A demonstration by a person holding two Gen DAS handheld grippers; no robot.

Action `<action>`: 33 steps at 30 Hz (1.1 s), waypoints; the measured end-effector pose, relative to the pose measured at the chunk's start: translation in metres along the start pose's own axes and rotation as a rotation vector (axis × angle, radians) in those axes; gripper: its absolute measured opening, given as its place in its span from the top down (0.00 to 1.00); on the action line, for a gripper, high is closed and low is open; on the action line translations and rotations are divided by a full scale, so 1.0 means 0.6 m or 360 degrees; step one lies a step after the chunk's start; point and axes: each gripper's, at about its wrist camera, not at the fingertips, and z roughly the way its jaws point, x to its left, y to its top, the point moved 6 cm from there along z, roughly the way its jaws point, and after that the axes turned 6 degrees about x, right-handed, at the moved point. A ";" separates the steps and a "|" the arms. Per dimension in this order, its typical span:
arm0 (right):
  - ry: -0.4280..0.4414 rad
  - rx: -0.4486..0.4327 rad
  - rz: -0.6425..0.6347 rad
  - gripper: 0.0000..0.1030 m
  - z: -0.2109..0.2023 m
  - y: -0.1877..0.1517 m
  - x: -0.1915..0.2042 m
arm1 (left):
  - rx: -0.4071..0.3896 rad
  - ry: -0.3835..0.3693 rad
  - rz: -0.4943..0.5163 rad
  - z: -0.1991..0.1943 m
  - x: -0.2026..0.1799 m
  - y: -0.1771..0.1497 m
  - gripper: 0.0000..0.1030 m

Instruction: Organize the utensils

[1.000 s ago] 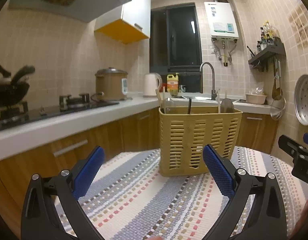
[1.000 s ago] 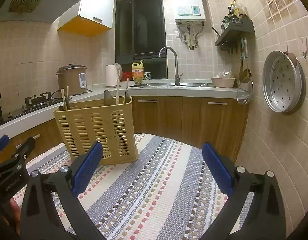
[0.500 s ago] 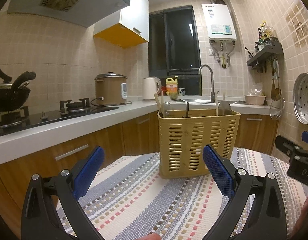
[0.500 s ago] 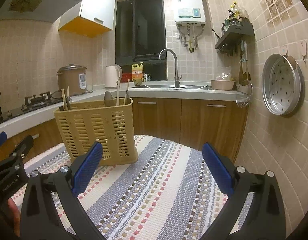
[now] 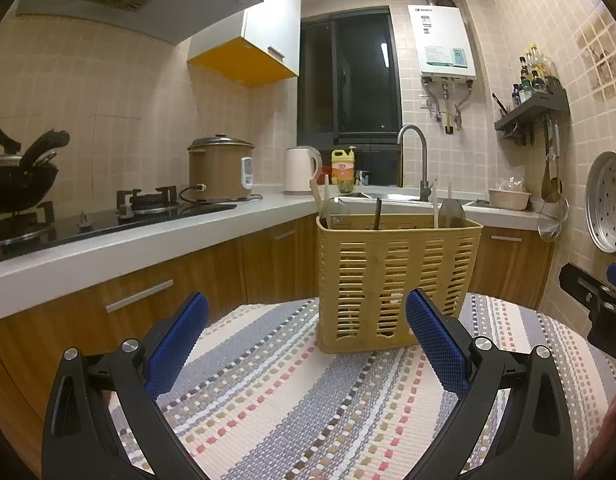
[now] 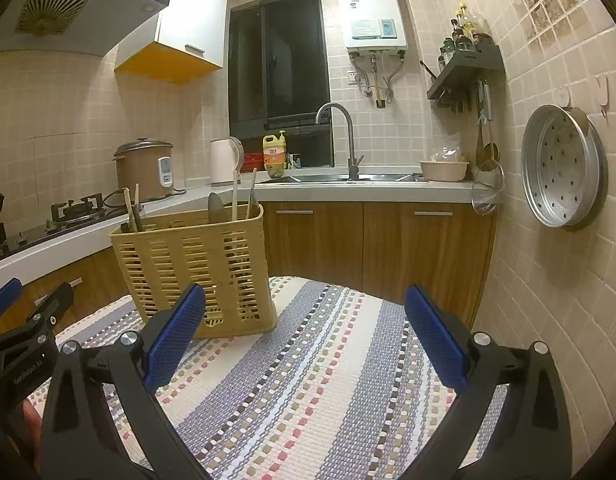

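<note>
Beige-tiled kitchen walls, wood-fronted cabinets and a pale counter (image 5: 156, 240) surround a round table covered by a striped woven mat (image 5: 292, 392). On the mat, toward its far edge, a yellow slotted utensil basket (image 5: 396, 280) stands upright, with several utensils (image 6: 235, 196) poking above its rim: wooden handles at one end, a dark handle near the middle, and a spoon-like metal piece with pale sticks at the other. Both tools hang above the near part of the mat, apart from the basket. The left gripper (image 5: 308, 344) has its blue-padded jaws spread wide and holds nothing. The right gripper (image 6: 306, 338) is likewise spread wide and empty, the basket sitting toward its left side.
</note>
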 end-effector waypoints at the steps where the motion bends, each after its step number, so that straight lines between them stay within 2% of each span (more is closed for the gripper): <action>1: 0.0001 -0.0001 0.0000 0.08 0.000 0.000 0.000 | 0.0005 0.0000 -0.0004 0.001 0.000 -0.001 0.07; 6: 0.0004 0.0025 0.0006 0.08 0.005 -0.003 0.001 | 0.0062 0.0036 -0.0012 0.015 0.002 -0.004 0.07; 8: -0.0001 0.0060 0.0005 0.08 0.013 -0.006 -0.001 | 0.0097 0.0014 -0.0036 0.021 0.005 -0.007 0.07; 11: -0.0003 0.0077 0.0011 0.08 0.017 -0.007 -0.003 | 0.0096 0.0018 -0.0064 0.021 0.010 -0.008 0.07; 16: -0.0120 0.0017 -0.0006 0.08 0.007 -0.003 -0.009 | 0.0137 0.0005 -0.0092 0.030 0.015 -0.011 0.07; 22: -0.0166 0.0000 -0.0020 0.08 0.004 0.000 -0.010 | 0.0120 -0.0006 -0.0095 0.026 0.012 -0.011 0.07; 33: -0.0136 -0.0055 -0.0042 0.08 -0.013 0.003 -0.002 | 0.0092 -0.0014 -0.0044 0.020 -0.003 -0.008 0.07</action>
